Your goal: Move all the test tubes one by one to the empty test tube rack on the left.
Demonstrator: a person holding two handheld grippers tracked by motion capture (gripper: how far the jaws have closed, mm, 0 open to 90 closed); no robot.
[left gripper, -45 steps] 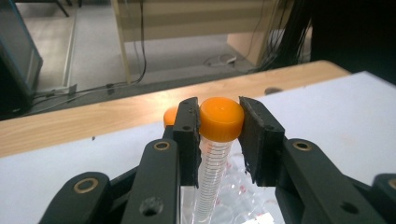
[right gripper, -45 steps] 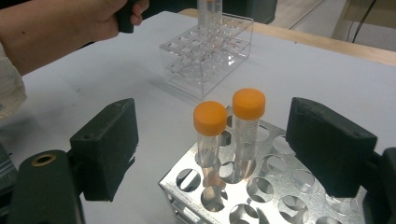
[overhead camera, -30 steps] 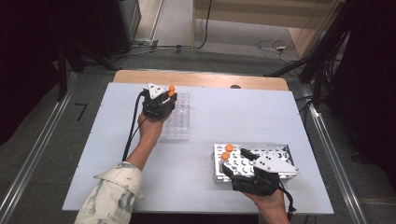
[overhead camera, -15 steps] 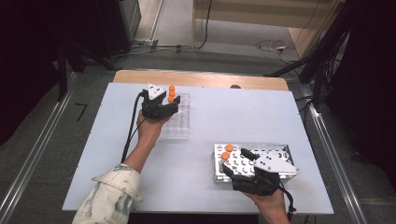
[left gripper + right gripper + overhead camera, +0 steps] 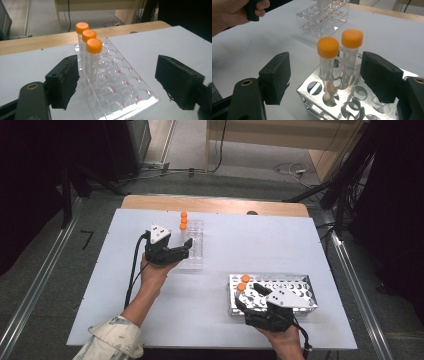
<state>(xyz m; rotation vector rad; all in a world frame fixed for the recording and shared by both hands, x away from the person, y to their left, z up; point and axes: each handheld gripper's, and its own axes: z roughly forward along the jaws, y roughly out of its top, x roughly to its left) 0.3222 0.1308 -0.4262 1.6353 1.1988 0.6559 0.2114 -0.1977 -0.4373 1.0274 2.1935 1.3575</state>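
By clear rack (image 5: 192,245): left claw (image 5: 117,82) opened, withdrawn; third tube (image 5: 94,53) seated.

Orange-capped tubes: five in all.
- Three stand in a row in the clear plastic rack (image 5: 192,245), at its far left corner: first tube (image 5: 82,40), second tube (image 5: 89,47), third tube (image 5: 94,57).
- Two stand in the metal rack (image 5: 295,285), at its near left corner in the high view: one tube (image 5: 327,62), another tube (image 5: 351,53).

Racks: two, one clear plastic, one perforated metal.

Grippers: two, the left gripper (image 5: 180,252) beside the clear plastic rack, the right gripper (image 5: 250,292) at the metal rack.
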